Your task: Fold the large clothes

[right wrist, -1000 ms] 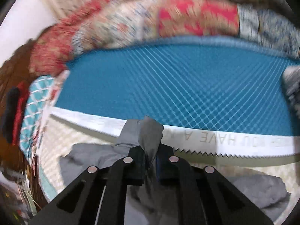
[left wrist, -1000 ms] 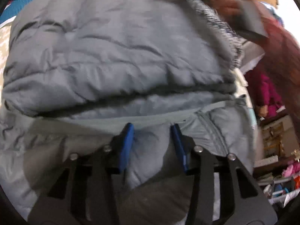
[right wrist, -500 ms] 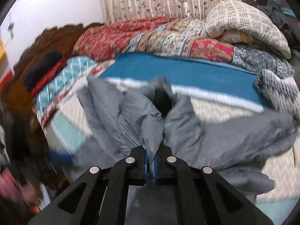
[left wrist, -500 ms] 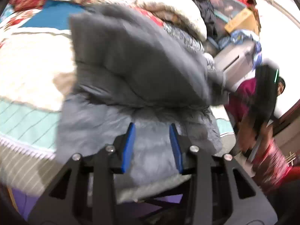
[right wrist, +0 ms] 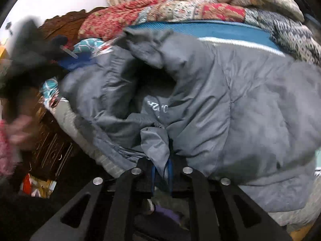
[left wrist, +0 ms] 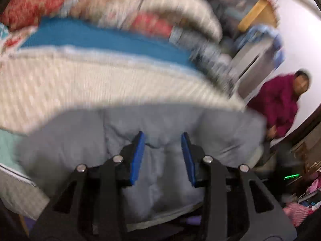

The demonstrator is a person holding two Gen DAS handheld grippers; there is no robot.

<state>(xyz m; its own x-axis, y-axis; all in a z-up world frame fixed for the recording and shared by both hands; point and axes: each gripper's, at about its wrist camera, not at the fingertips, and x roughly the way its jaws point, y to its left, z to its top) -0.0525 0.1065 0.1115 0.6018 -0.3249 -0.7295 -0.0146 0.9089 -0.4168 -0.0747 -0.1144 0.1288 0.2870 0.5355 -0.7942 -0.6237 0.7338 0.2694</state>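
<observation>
Grey puffer jacket [right wrist: 230, 104] lies bunched on the bed, near its front edge, over the cream bedspread [left wrist: 80, 84].

Right wrist view: sharp enough to read the jacket. Collar opening is dark, white lettering inside it, a sleeve or flap thrown up toward the blue blanket strip [right wrist: 210, 30]. Right tongs [right wrist: 161, 172] have a pinch of grey fabric between the blue pads; jaws narrow and opening, the fold not yet out of them. Patchwork quilts [right wrist: 170, 10] are stacked at the far side, and a dark wooden headboard [right wrist: 66, 26] is on the left. The left edge is a blur: dark shape with a blue pad, probably the other tongs, can't confirm.

Left wrist view: heavily motion-smeared. Left tongs [left wrist: 162, 138] sit over the jacket's [left wrist: 160, 120] near edge, blue pads [left wrist: 138, 156] partly open. Fabric fills the gap, but whether the pads press on it I can't tell. Only this view shows the room's right side: a person in a magenta top [left wrist: 280, 108] beside the bed and a grey cabinet [left wrist: 254, 64] against the wall.
</observation>
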